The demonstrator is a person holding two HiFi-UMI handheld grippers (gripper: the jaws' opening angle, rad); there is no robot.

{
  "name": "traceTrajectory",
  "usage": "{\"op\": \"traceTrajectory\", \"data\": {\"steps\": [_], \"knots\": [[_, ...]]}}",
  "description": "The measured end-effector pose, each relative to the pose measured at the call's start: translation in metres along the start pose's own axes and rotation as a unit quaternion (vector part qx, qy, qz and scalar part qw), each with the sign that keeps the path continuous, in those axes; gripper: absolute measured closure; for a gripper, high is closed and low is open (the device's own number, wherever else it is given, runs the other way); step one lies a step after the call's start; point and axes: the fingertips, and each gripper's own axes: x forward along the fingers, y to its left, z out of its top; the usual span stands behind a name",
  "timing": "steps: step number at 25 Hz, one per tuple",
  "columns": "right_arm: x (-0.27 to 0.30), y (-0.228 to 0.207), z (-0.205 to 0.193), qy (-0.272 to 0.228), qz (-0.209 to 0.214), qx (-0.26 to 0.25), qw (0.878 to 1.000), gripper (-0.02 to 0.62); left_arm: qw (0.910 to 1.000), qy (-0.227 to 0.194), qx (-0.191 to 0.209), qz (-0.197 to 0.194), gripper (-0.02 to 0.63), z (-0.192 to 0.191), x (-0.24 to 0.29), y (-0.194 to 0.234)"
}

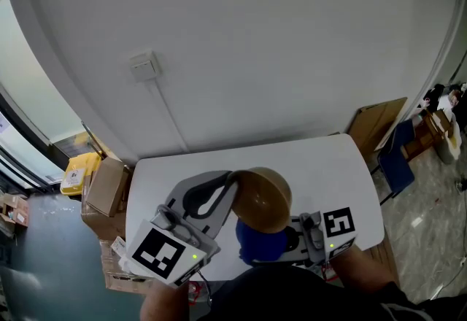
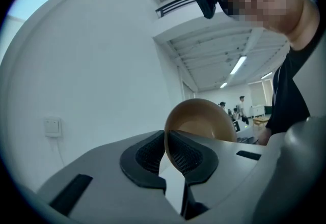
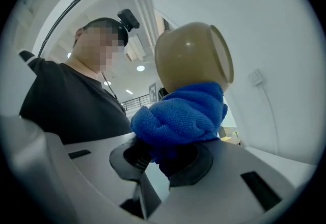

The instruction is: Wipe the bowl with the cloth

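Observation:
A brown bowl point(image 1: 264, 199) is held tipped on its side above the white table point(image 1: 321, 166). My left gripper point(image 1: 232, 181) is shut on its rim; in the left gripper view the thin rim point(image 2: 165, 142) sits pinched between the two black pads, and the bowl point(image 2: 201, 121) opens toward the camera. My right gripper point(image 1: 290, 238) is shut on a bunched blue cloth point(image 1: 259, 243). In the right gripper view the cloth point(image 3: 181, 116) bulges out of the jaws and presses against the outside of the bowl point(image 3: 191, 55), near its base.
Cardboard boxes point(image 1: 106, 188) and a yellow container point(image 1: 76, 170) stand on the floor left of the table. A cardboard sheet point(image 1: 376, 126) and a blue chair point(image 1: 394, 159) are at the right. A wall socket point(image 1: 144, 66) with a cable is on the white wall behind.

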Motion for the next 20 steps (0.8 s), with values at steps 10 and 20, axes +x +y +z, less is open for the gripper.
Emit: {"op": "traceTrajectory", "data": {"steps": [10, 20], "knots": [[-0.011, 0.002, 0.000, -0.017, -0.007, 0.007, 1.000, 0.528, 0.9993, 0.005, -0.014, 0.033, 0.577, -0.011, 0.004, 0.016], [-0.028, 0.010, 0.019, -0.031, -0.010, -0.018, 0.999, 0.528, 0.9966, 0.017, -0.052, 0.062, 0.586, -0.039, -0.001, 0.047]]}}
